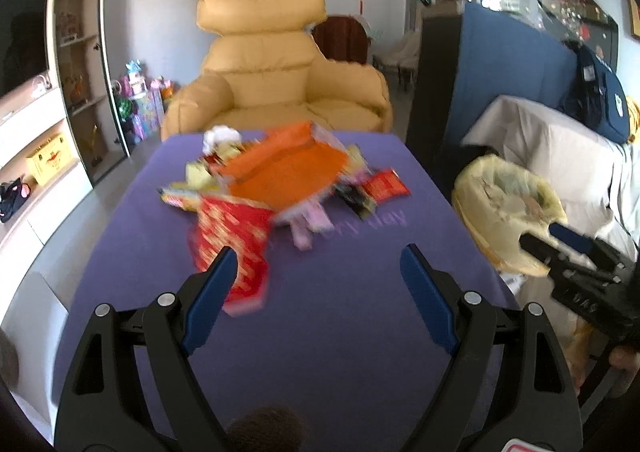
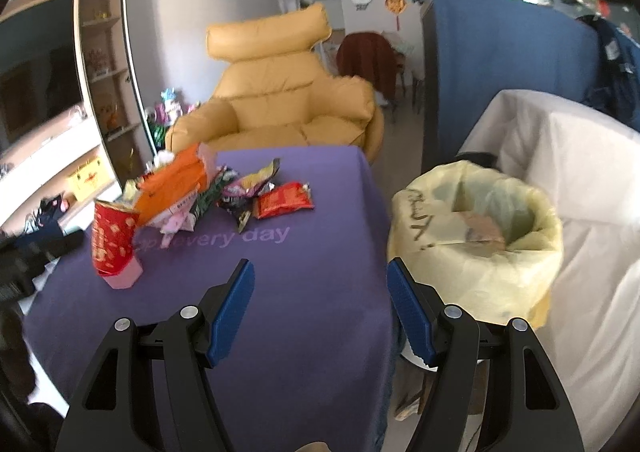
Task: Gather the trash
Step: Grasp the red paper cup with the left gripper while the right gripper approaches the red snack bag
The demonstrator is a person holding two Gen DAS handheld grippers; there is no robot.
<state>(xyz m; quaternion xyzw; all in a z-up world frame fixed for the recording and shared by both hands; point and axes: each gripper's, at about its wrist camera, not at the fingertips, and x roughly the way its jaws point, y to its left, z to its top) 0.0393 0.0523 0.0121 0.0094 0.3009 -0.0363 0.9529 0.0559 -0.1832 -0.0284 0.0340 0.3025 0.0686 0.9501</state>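
**Both tools empty over the purple desk**

Your left tool (image 1: 316, 264) hangs with its jaws spread wide and nothing between them, above the near half of the desk (image 1: 320, 332). Your right tool (image 2: 320, 276) is likewise spread and empty, at the desk's right edge. The trash (image 2: 208, 191) lies heaped toward the far left of the desk: an orange bag (image 1: 288, 167), a red carton (image 2: 114, 240) and a red wrapper (image 2: 284, 199). The bin (image 2: 476, 228), lined with a yellow bag, stands just beside the desk's right edge
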